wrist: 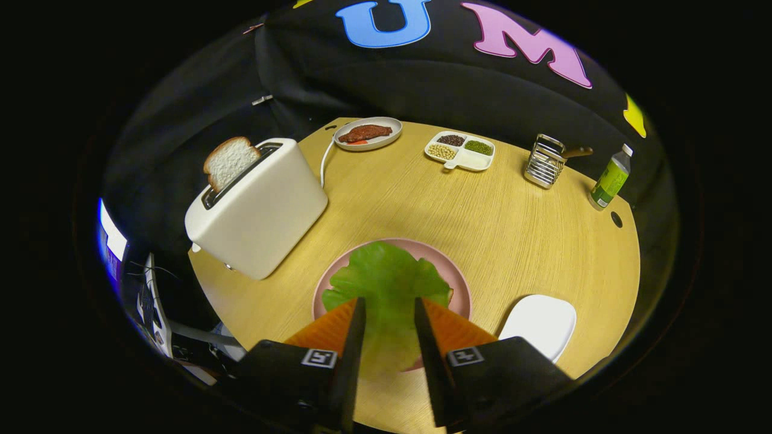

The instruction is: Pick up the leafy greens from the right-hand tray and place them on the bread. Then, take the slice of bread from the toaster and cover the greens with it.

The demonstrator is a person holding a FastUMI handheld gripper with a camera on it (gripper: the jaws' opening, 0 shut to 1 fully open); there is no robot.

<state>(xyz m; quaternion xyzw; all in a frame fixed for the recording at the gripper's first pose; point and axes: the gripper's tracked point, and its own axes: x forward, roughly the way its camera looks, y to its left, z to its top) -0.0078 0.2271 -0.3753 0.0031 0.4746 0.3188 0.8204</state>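
The gripper [389, 307] is seen above a pink plate [458, 277] on a wooden table [482, 223]. Its fingers [356, 325] are set moderately apart, and the greens [386, 280] are seen between and ahead of them, spread over the plate; whether the fingers press on the leaf cannot be told. A white tray [543, 322] is placed just right of the plate. A white toaster [259, 208] is stood to the left, with a bread slice [229, 161] raised from its slot. Beyond, a plate of meat [368, 132], a divided dish of beans [461, 150], a metal rack [546, 161] and a green bottle [610, 178] are lined along the far edge.
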